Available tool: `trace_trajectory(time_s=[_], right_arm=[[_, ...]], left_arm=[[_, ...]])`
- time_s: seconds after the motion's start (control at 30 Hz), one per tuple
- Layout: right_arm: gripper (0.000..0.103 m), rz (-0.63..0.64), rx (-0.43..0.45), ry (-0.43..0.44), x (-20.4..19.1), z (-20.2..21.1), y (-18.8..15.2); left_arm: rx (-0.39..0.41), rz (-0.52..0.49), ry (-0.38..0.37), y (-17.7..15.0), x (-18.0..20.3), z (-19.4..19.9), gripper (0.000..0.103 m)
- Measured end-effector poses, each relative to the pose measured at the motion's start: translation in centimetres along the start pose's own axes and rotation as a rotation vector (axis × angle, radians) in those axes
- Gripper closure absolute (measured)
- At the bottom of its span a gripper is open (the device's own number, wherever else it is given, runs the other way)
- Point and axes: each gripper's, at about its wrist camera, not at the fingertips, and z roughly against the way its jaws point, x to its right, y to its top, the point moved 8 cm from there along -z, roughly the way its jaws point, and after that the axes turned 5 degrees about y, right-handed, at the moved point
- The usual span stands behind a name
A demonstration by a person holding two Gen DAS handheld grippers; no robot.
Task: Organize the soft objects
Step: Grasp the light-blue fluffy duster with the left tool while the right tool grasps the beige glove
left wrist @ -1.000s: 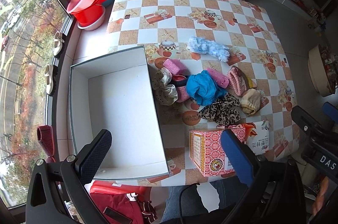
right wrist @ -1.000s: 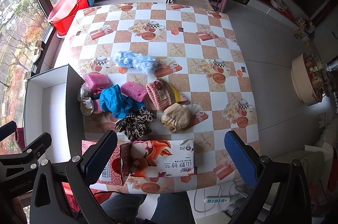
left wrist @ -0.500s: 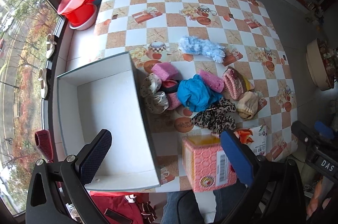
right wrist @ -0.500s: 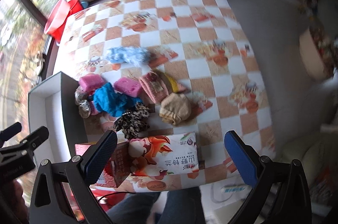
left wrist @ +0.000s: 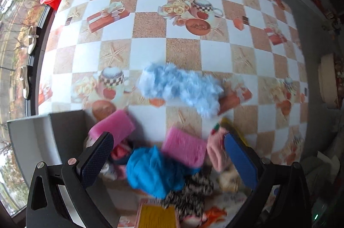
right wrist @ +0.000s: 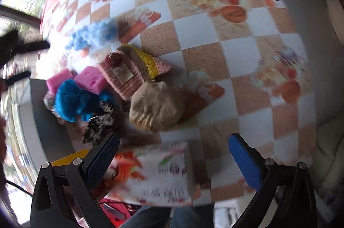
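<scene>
Left gripper point(left wrist: 169, 158) hovers spread wide, empty, bright blue cloth point(left wrist: 153, 169) between its fingers. Right gripper point(right wrist: 172, 159) gapes wide too, holding nothing, above what looks like a printed packet point(right wrist: 159, 174).

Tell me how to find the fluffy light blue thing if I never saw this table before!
Start at the checkered table, then find the heap of soft things beside the white box. The fluffy light blue thing lies on the heap's far side, past the two pink sponges. It is the only pale, long-furred piece; the other blue item is a darker, brighter bundle.

Soft pile point(left wrist: 154, 169) right of box point(left wrist: 32, 137); fluffy toy point(left wrist: 180, 88) behind pile.
</scene>
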Motion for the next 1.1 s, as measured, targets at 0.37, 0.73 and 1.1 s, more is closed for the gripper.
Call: trace_trajectory(time_s=[0.37, 0.73, 1.1], right_arm=[[0.001, 0.114, -0.079, -0.016, -1.2, -7.6, 2.5], [0.035, 0.211, -0.08, -0.06, -3.1, -11.3, 2.1], [0.074, 0.194, -0.007, 0.008, -4.3, -7.4, 1.1]], left_arm=[[-0.08, 0.135, 0.044, 4.7, 0.6, -10.0, 0.0], [-0.111, 0.195, 0.038, 7.0, -2.2, -17.0, 0.024], [0.051, 0.034, 0.055, 8.4, -4.8, -16.5, 0.084]])
